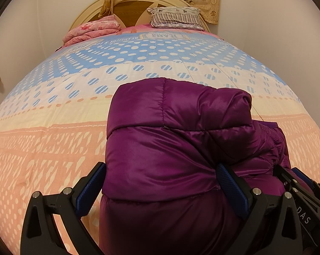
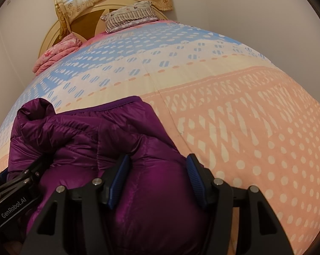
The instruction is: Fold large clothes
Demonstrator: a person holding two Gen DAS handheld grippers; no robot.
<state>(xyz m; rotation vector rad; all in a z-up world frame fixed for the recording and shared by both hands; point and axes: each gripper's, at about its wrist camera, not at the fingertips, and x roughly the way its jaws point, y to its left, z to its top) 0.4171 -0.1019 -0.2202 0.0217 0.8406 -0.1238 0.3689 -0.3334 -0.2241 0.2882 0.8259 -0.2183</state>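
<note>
My two grippers clamp a bundled purple puffer jacket (image 1: 170, 144) lying on the patterned bedspread (image 1: 43, 148). The left gripper (image 1: 160, 182) squeezes its left side, the right gripper (image 2: 157, 174) its right; both stand half spread around padded fabric.

Soft, even indoor light — sheen on purple jacket (image 1: 170, 148); strong fisheye bulge, dark vignetted corners, focus sharp.
</note>
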